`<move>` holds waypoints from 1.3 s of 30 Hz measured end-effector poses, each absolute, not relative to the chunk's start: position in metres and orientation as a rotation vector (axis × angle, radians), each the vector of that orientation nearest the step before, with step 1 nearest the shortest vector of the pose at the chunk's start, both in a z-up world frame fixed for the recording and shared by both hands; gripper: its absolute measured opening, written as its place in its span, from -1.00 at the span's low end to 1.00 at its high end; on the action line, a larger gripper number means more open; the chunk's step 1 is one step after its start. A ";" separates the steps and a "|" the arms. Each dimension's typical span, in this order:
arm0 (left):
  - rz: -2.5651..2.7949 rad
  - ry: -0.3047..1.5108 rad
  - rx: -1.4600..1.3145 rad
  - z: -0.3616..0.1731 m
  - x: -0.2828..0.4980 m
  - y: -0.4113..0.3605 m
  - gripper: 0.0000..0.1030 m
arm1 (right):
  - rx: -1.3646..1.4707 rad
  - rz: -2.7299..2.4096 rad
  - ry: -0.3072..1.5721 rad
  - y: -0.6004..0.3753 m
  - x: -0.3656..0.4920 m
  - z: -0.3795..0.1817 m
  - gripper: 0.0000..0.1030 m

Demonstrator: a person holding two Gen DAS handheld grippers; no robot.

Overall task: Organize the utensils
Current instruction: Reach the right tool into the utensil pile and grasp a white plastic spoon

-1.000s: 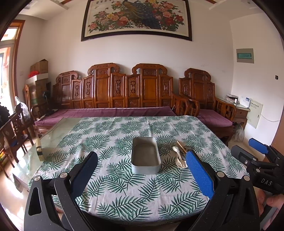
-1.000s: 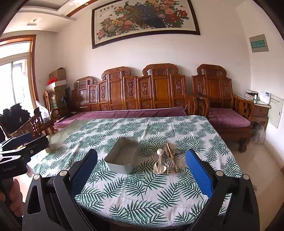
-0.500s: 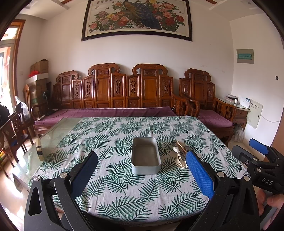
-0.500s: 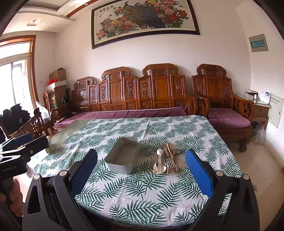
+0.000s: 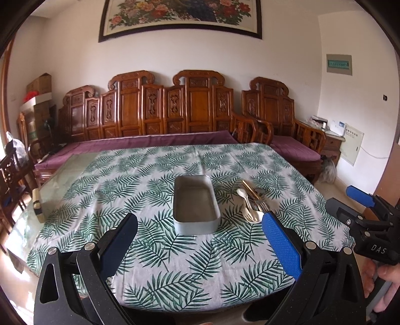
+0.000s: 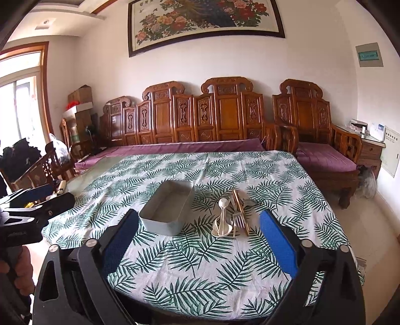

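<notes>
- Both claws, left gripper (image 5: 198,231) and right gripper (image 6: 198,226), gape apart, empty.
- Utensils (image 6: 231,217) piled frame centre, beside empty tin (image 6: 167,211).
- Advice: pinch one handle, lift clear of pile.

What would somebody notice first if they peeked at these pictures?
Probably the leafy tablecloth covering the table, with a gray tray in its middle and a pile of spoons and forks just right of it. Behind, carved wooden benches line the wall under a big flower painting.

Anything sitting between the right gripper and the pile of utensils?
Nothing. In the right wrist view, only bare leaf-print tablecloth lies between the open right gripper and the utensils; the grey tray sits off to their left.
</notes>
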State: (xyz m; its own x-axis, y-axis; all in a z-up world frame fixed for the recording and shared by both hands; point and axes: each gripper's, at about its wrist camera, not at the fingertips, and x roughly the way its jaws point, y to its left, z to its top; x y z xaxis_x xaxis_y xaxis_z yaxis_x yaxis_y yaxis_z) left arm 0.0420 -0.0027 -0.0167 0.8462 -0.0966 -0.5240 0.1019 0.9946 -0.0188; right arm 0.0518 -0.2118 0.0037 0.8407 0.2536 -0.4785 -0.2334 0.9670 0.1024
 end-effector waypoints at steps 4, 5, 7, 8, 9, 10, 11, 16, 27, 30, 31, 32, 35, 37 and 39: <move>-0.134 0.582 0.028 -0.030 0.062 -0.012 0.87 | 0.020 0.268 0.551 -0.218 0.075 -0.011 0.67; -0.141 0.591 0.032 -0.034 0.068 -0.014 0.87 | 0.015 0.269 0.560 -0.219 0.081 -0.014 0.66; -0.162 0.605 0.031 -0.039 0.078 -0.018 0.87 | 0.003 0.275 0.576 -0.222 0.094 -0.021 0.56; -0.168 0.610 0.032 -0.041 0.082 -0.019 0.87 | -0.002 0.279 0.584 -0.223 0.101 -0.024 0.55; -0.175 0.616 0.035 -0.044 0.088 -0.022 0.87 | -0.007 0.277 0.599 -0.225 0.110 -0.028 0.50; -0.181 0.621 0.039 -0.047 0.092 -0.025 0.87 | -0.008 0.279 0.611 -0.228 0.117 -0.031 0.43; -0.187 0.626 0.041 -0.049 0.095 -0.026 0.87 | -0.008 0.288 0.621 -0.230 0.125 -0.034 0.41; -0.217 0.649 0.047 -0.063 0.114 -0.035 0.87 | -0.011 0.309 0.679 -0.238 0.162 -0.054 0.16; -0.270 0.694 0.066 -0.086 0.147 -0.044 0.86 | -0.036 0.398 0.831 -0.222 0.243 -0.115 -0.35; -0.274 0.701 0.072 -0.090 0.156 -0.044 0.84 | -0.038 0.408 0.876 -0.216 0.265 -0.134 -0.43; -0.277 0.701 0.074 -0.091 0.159 -0.044 0.83 | -0.037 0.410 0.891 -0.214 0.270 -0.139 -0.49; -0.278 0.703 0.077 -0.092 0.162 -0.045 0.80 | -0.045 0.412 0.908 -0.212 0.278 -0.146 -0.54; -0.284 0.713 0.090 -0.095 0.171 -0.046 0.64 | -0.066 0.406 0.948 -0.207 0.295 -0.162 -0.62; -0.284 0.714 0.096 -0.095 0.176 -0.046 0.60 | -0.074 0.400 0.968 -0.205 0.304 -0.169 -0.64; -0.283 0.717 0.096 -0.095 0.182 -0.045 0.59 | -0.080 0.397 0.987 -0.202 0.311 -0.176 -0.65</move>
